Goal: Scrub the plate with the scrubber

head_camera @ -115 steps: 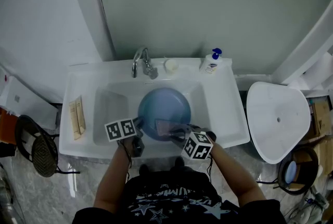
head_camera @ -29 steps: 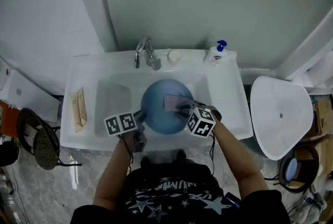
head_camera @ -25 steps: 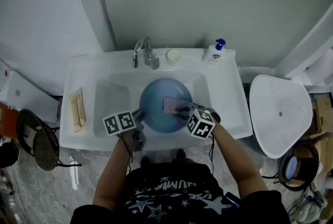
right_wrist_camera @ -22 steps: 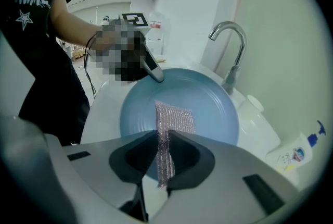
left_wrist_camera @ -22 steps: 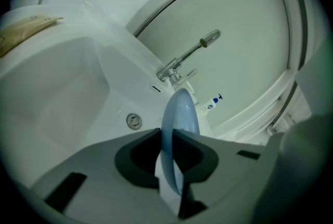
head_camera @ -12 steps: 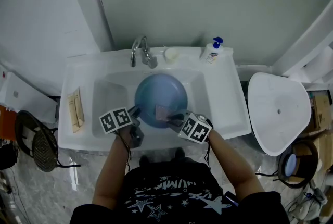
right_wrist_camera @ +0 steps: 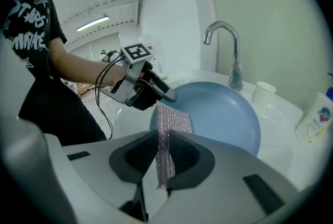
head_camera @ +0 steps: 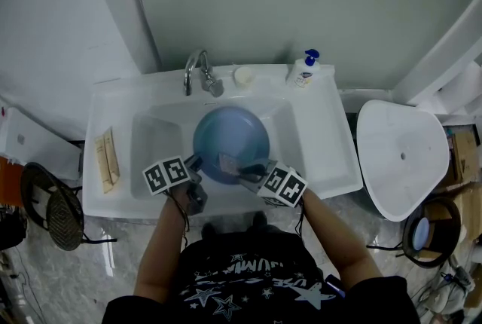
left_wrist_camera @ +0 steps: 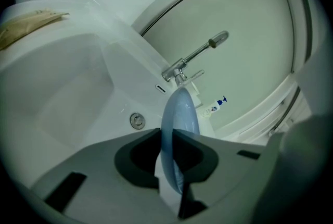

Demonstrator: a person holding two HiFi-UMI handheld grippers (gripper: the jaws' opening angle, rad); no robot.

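The only print I can read is on my black T-shirt (right_wrist_camera: 31, 35): white capitals spelling STARS in the right gripper view, with a second line beneath that is cut off. In the head view the chest lettering blurs. The pump bottle (head_camera: 303, 72) carries a blue label too small to read.

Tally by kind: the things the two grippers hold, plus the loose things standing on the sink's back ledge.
plate: 1
scrubber: 1
pump bottle: 1
white cup: 1
Total: 4
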